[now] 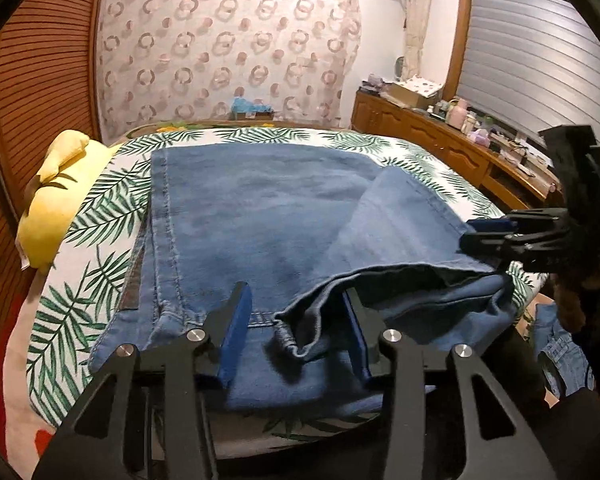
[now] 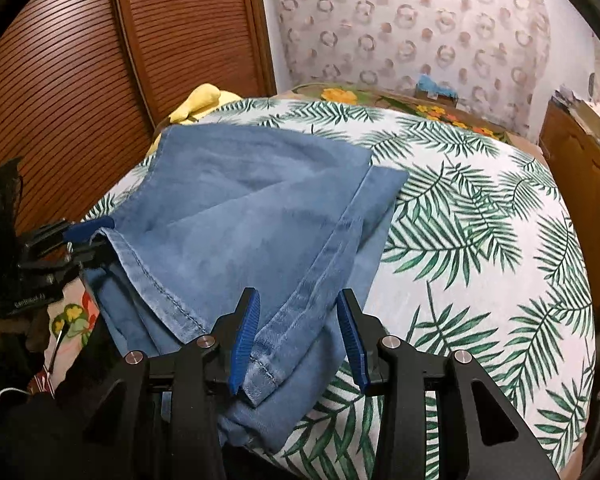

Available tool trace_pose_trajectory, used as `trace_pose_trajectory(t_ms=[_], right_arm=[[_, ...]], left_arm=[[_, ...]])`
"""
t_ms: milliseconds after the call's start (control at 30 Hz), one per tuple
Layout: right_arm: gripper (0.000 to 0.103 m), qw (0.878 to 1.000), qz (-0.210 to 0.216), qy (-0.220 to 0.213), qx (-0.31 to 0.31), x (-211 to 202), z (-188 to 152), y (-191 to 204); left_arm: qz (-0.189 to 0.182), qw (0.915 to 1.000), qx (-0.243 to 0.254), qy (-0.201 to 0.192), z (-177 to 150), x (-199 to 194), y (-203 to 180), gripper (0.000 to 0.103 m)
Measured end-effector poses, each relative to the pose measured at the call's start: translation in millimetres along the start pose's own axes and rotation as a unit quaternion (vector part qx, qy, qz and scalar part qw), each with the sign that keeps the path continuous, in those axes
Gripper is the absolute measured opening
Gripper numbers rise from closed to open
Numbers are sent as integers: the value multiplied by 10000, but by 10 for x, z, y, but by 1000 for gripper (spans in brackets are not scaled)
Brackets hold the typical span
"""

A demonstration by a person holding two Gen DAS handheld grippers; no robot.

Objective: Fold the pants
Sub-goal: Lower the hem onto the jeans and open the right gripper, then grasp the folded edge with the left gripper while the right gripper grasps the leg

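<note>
The left gripper (image 1: 296,334) and the right gripper (image 2: 298,340) each have jaws partly open around the near hem, maybe not pinching yet, of the soft, floppy, rather heavy pants (image 1: 260,208) on the bed (image 2: 480,240), so grab the thick hem corners.

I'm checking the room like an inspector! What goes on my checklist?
Surface: bed with a leaf-print sheet.
Job's things: blue pants, folded over and lying on the bed, with one flap raised at the near edge.
Clutter: yellow cushion by the pants; boxes and bottles on the dresser.
Grippers: left gripper and right gripper each have their jaws apart around the pants' near edge; it is unclear whether they grip it.
Cables: one thin white cord at the lower left of the right wrist view.
Surroundings: slatted wooden door, ring-pattern curtain, window blind.
</note>
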State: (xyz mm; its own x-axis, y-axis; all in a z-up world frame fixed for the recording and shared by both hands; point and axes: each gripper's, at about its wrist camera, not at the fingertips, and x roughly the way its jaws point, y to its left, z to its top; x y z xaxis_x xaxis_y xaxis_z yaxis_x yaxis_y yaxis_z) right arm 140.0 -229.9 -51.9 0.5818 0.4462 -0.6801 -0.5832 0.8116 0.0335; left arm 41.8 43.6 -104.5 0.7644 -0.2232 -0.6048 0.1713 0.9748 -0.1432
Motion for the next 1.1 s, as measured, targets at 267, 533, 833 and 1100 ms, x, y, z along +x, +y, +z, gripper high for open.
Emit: trace_pose_trajectory(t_ms=[267,533,833,1100], right_arm=[[42,9990,315,33,320,9,-76,-139],[42,9993,300,94,218,-74,-184,-123],[10,9986,524,-83,-27,-112,-128,-42],[6,9943,626,-793,-335,-365,442,-9]], left_arm=[[-25,9999,80,141,18,135,-36,40],[14,9998,148,160,27,179,-59,40],[-17,9999,156,22,35,119,-73,15],[-205,9991,61,-361,130,-230,-122,8]])
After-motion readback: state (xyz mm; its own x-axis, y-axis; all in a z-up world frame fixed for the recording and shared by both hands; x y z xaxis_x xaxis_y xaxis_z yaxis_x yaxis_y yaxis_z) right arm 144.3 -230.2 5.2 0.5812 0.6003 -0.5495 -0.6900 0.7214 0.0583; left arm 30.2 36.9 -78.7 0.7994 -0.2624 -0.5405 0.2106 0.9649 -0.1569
